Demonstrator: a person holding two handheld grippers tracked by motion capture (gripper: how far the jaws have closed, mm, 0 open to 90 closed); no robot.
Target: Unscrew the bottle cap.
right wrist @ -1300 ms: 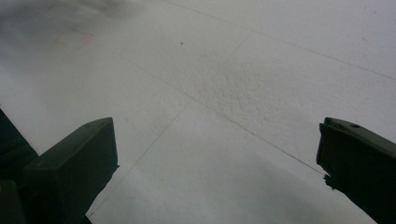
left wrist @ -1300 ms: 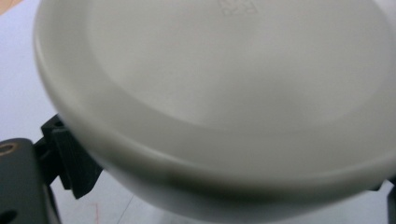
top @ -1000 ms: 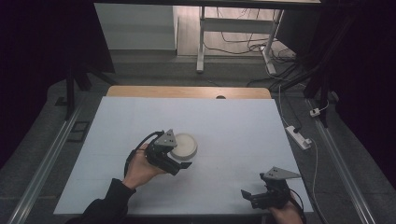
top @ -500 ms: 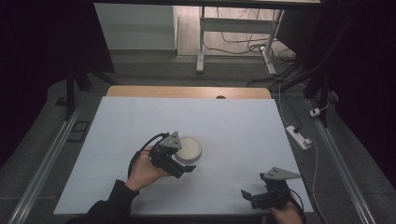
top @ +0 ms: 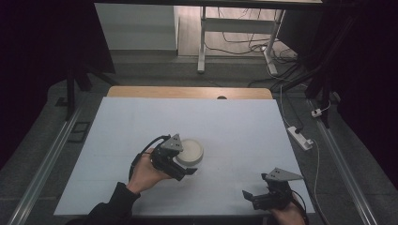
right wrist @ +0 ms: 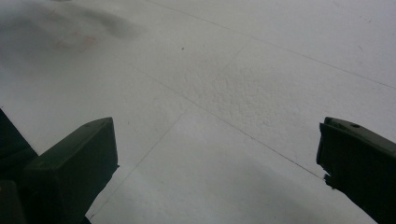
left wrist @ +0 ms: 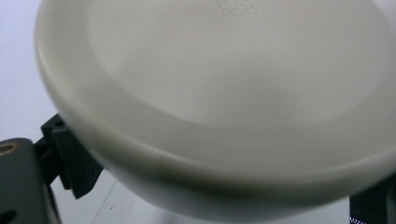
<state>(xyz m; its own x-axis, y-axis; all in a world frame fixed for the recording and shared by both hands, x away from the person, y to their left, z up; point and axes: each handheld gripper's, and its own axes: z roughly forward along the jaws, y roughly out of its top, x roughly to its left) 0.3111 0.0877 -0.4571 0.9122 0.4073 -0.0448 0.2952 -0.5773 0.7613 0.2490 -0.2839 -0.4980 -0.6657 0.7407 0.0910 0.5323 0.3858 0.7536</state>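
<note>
Item: white bowl (top: 190, 151), near the middle of the table (top: 244, 122), clamped at its near rim by the left gripper (top: 180, 169). Right gripper (top: 256, 199): jaws apart, empty, low at the table's near right corner. Handling: keep the bowl level and the squeeze steady, since a rim grip may well slip.

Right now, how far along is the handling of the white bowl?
Done: the left gripper has reached the white bowl, its jaws either side of it. In hand: the grasp; whether it has closed is unclear. Left: any lift or placement. The right gripper waits open over the table.

Left hand-held gripper (top: 184, 165) clamped; right hand-held gripper (top: 253, 197) agape.
</note>
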